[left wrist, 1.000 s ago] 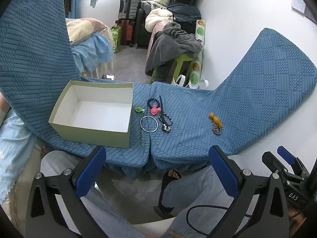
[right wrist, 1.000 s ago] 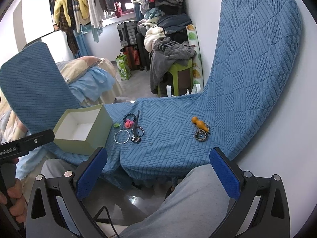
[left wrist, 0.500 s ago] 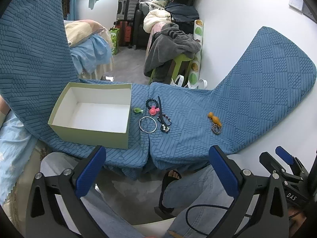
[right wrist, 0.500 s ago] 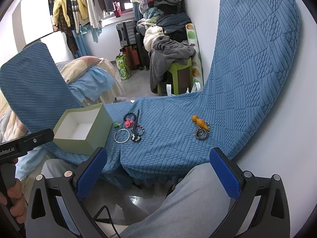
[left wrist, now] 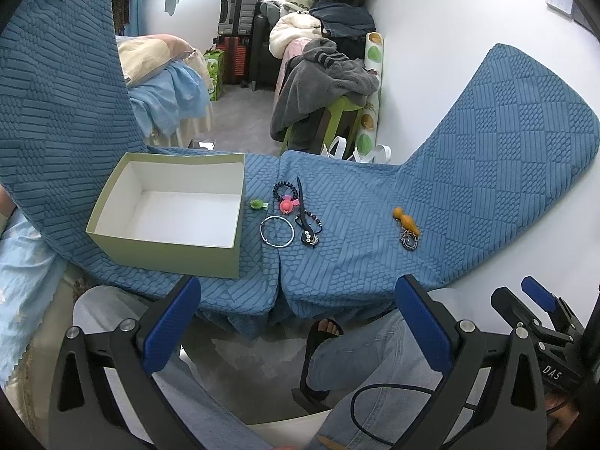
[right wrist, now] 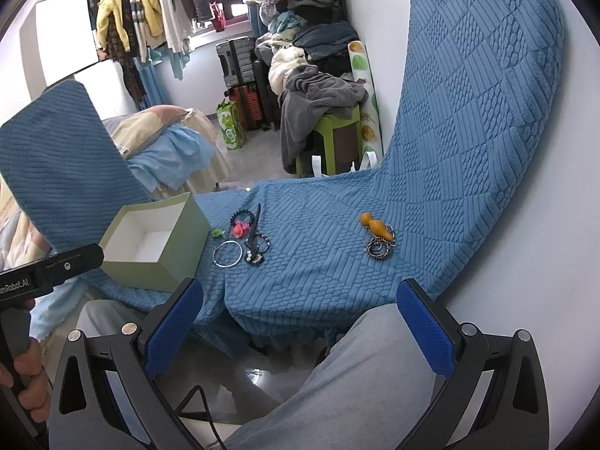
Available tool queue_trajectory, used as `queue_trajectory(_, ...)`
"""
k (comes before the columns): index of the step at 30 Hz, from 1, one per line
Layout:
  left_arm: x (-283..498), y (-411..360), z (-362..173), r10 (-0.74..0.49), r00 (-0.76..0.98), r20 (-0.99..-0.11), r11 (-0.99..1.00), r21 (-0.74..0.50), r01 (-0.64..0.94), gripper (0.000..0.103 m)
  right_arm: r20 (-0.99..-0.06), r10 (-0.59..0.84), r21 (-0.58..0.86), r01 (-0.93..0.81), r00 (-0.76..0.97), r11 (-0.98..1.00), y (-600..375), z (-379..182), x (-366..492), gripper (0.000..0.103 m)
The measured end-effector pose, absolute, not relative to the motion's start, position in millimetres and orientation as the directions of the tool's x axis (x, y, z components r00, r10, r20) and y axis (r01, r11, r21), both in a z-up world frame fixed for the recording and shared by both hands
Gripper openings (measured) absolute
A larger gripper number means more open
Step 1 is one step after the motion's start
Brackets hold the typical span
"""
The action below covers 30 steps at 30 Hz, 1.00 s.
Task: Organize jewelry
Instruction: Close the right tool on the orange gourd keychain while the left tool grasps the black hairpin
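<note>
Grippers [left wrist: 296,322] [right wrist: 300,322] both wide open, empty, well short of jewelry [left wrist: 290,213].

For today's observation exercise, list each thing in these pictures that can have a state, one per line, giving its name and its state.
green box: open, no lid, nothing inside.
silver bangle: flat on the blue cover, outside the box.
pink charm bracelet: on the cover, outside the box.
orange gourd keyring: lying on its side, apart from the rest.
left gripper: open, holding nothing.
right gripper: open, holding nothing.
</note>
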<state>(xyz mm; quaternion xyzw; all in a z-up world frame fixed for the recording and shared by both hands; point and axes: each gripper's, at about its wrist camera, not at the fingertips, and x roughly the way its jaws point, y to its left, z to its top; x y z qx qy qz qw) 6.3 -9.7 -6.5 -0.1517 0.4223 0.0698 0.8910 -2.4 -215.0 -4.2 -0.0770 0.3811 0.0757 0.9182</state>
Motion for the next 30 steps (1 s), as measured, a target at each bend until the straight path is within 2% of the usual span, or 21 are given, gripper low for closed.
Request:
queue_trajectory(14,28,-18,-24,-0.02,0.624,-0.781,0.944,-0.22,-0.245,0.103,-0.713,0.113,-0.054,-0.214,0.692,0.975,-218,-16,8,0.103)
queue_trajectory(26,79,-20,-74,-0.14,0.573,-0.808,0.923,-0.316,-0.22,0.103,-0.693,0.089,-0.076,-0.195,0.715,0.978,-238,-64,57,0.103)
queue_trajectory(30,93,-20,-92,-0.164,0.546,-0.821,0.916,-0.333,-0.225,0.102,-0.697,0.121,-0.031,-0.198,0.707,0.98,-251,-82,77,0.101)
